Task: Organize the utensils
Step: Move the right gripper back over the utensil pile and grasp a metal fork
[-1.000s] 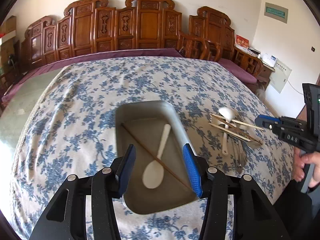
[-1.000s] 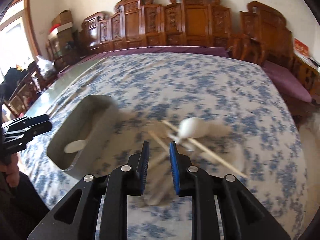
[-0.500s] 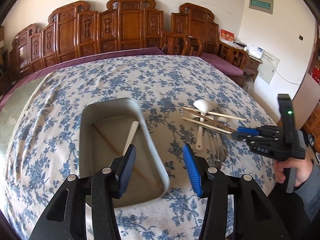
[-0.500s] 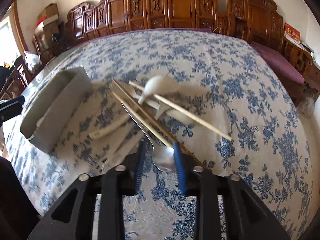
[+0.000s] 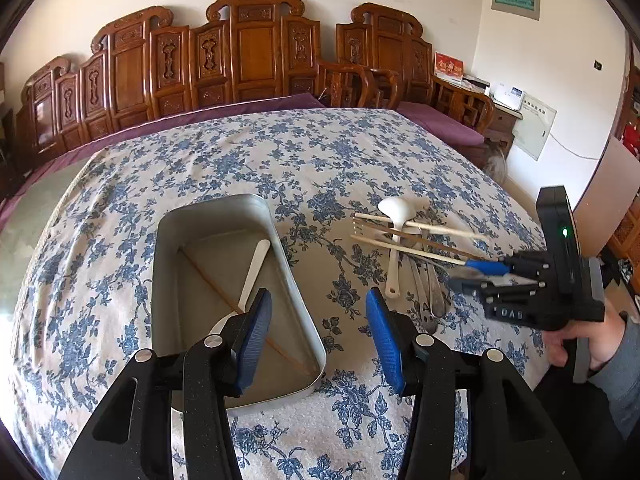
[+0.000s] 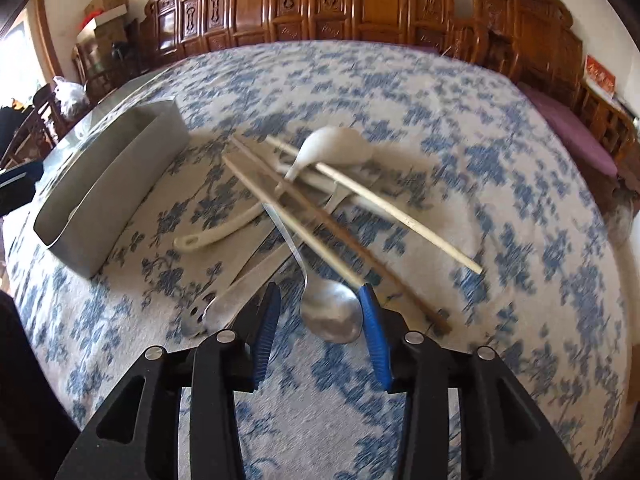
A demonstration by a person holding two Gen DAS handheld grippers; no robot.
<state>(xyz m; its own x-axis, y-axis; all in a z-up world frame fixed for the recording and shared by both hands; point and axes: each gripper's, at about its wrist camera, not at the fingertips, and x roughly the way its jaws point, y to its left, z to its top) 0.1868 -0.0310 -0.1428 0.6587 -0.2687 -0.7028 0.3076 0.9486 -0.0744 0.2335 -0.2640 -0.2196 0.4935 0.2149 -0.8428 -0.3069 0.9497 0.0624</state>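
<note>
A grey metal tray (image 5: 224, 216) on the flowered tablecloth holds a white spoon (image 5: 256, 264) and one brown chopstick (image 5: 208, 280). My left gripper (image 5: 320, 340) hovers open and empty over the tray's near right corner. To the right lies a pile: a white ladle spoon (image 6: 336, 146), pale chopsticks (image 6: 376, 204), a dark chopstick (image 6: 352, 240), a second white spoon (image 6: 224, 228) and metal utensils (image 6: 240, 292). My right gripper (image 6: 320, 320) is low at the pile's near end, its jaws opening. The bowl of a metal spoon (image 6: 332, 312) lies between them, not clamped.
Carved wooden chairs (image 5: 256, 52) line the far side of the table. A person's hand (image 5: 592, 340) holds the right gripper (image 5: 476, 274) at the table's right edge. Purple cushions (image 6: 572, 132) lie beyond the cloth. The tray (image 6: 108, 176) stands left of the pile.
My right gripper has come down onto the near end of the pile and its jaws have widened around the metal spoon. My left gripper has shifted right, off the tray's middle.
</note>
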